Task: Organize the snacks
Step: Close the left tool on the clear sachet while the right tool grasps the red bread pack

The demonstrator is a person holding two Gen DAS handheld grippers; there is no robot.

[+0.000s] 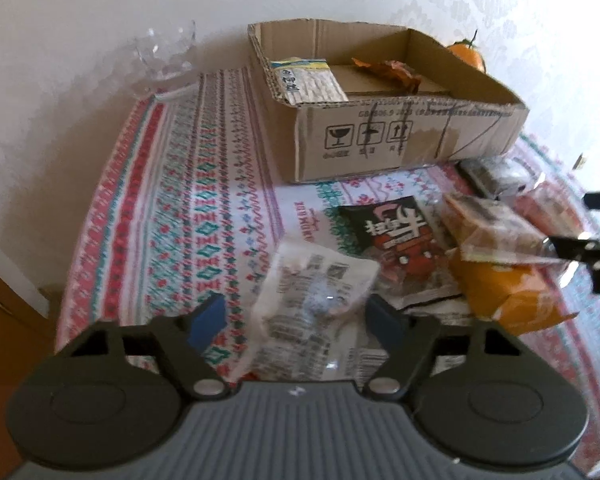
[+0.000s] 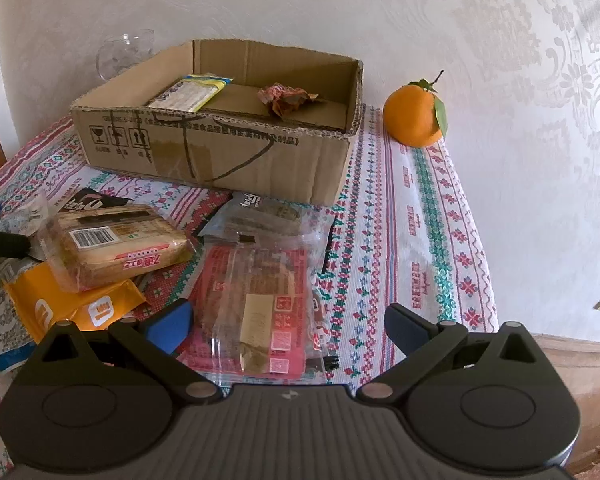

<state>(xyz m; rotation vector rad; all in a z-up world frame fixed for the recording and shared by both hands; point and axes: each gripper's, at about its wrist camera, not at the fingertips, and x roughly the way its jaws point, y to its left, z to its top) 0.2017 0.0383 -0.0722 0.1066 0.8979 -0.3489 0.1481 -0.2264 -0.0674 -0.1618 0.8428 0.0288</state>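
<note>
An open cardboard box [image 1: 380,140] [image 2: 220,152] stands at the back of the patterned tablecloth. It holds a yellow-topped cracker packet [image 1: 308,80] [image 2: 188,94] and a crumpled orange-brown wrapper [image 1: 392,74] [image 2: 288,100]. My left gripper [image 1: 296,322] is low over a white, partly clear snack packet [image 1: 312,308]. The packet lies between its fingers, with a gap at the left pad. My right gripper [image 2: 288,326] is wide open above a red packet in clear film [image 2: 260,300] and is not touching it.
In front of the box lie a black-and-red packet [image 1: 396,232], a wrapped cracker block [image 2: 120,240], an orange pack [image 2: 72,304] and a dark packet [image 2: 260,212]. An orange fruit [image 2: 414,114] sits at the back right and a glass [image 1: 166,52] at the back left. A wall is close behind.
</note>
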